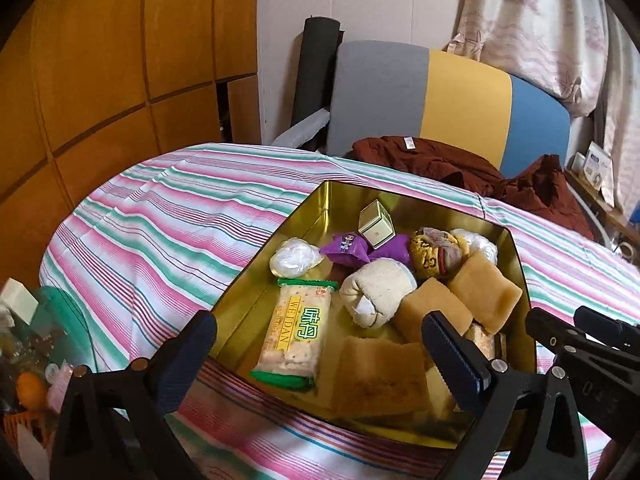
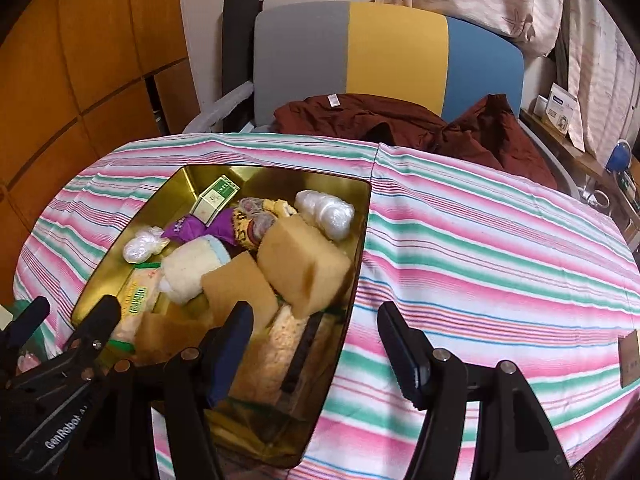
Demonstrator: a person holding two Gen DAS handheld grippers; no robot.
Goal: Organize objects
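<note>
A gold tin [image 1: 312, 208] stands on the striped cloth. In it lie a cracker packet [image 1: 296, 332], tan sponges [image 1: 484, 288], a rolled cream cloth [image 1: 376, 288], a purple packet [image 1: 348, 248] and a small green-white box [image 1: 376, 224]. My left gripper [image 1: 320, 340] hangs open over the tin's near end, nothing between its fingers. In the right wrist view the tin [image 2: 188, 180] sits at the left, with the sponges [image 2: 308, 264] and the small box [image 2: 216, 198] inside. My right gripper [image 2: 318, 332] is open above the tin's right rim, holding nothing. The left gripper's fingers [image 2: 100, 320] show at the lower left.
A brown garment [image 1: 440, 160] lies at the table's far edge before a grey, yellow and blue chair back [image 1: 460, 92]. A basket of small items [image 1: 30, 392] sits off the near left. Bare striped cloth [image 2: 500, 260] stretches right of the tin. Wooden cabinets stand at left.
</note>
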